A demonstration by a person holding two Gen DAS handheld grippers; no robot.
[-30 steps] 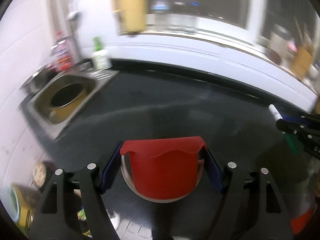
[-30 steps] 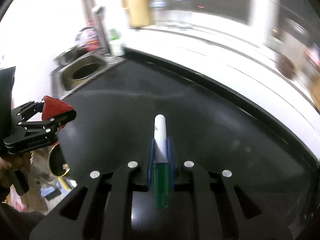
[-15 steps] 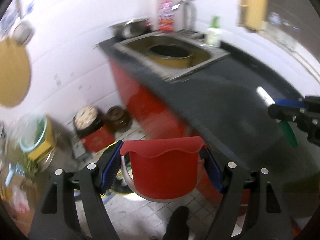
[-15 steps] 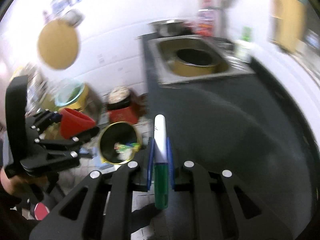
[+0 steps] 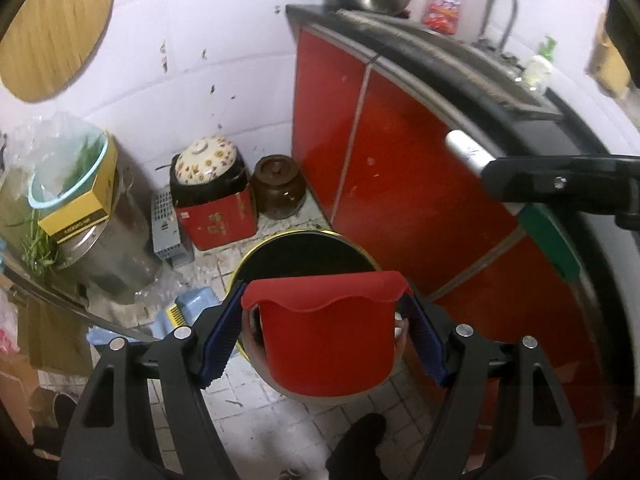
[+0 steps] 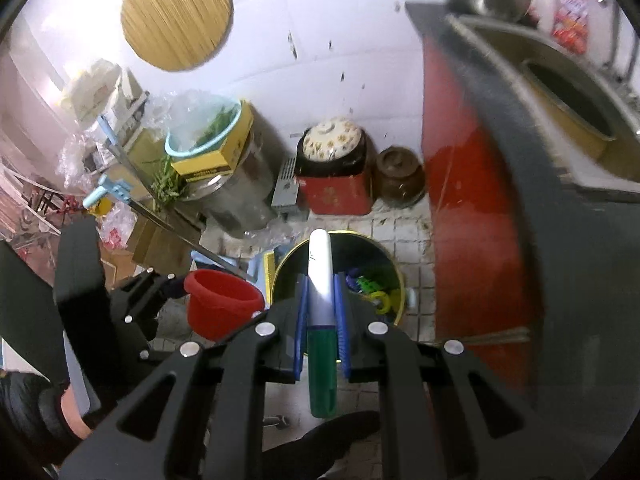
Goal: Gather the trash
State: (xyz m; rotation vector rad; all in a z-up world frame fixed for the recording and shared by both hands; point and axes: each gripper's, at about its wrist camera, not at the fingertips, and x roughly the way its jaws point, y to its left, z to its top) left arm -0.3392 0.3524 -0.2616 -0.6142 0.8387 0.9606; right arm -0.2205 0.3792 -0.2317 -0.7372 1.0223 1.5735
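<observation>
My left gripper (image 5: pixel 322 322) is shut on a red cup (image 5: pixel 326 332), its blue pads pressed on both sides. The cup hangs over a round bin with a yellow rim (image 5: pixel 280 240) on the tiled floor. In the right wrist view the red cup (image 6: pixel 218 304) sits left of that bin (image 6: pixel 394 276), which holds colourful scraps. My right gripper (image 6: pixel 321 292) is shut on a white and green marker (image 6: pixel 320 312), whose white tip points over the bin's mouth. The same marker (image 5: pixel 520 204) shows at the right of the left wrist view.
Red cabinet doors (image 5: pixel 400 152) under a dark counter (image 6: pixel 516 160) stand right of the bin. Against the white wall are a flowered pot on a red box (image 5: pixel 212 196), a brown jar (image 5: pixel 278 186), a steel drum (image 5: pixel 116 248) and clutter at the left.
Both grippers swung left off the dark counter and dipped toward the floor; the bin now lies below them. The cup and the marker stay gripped.
</observation>
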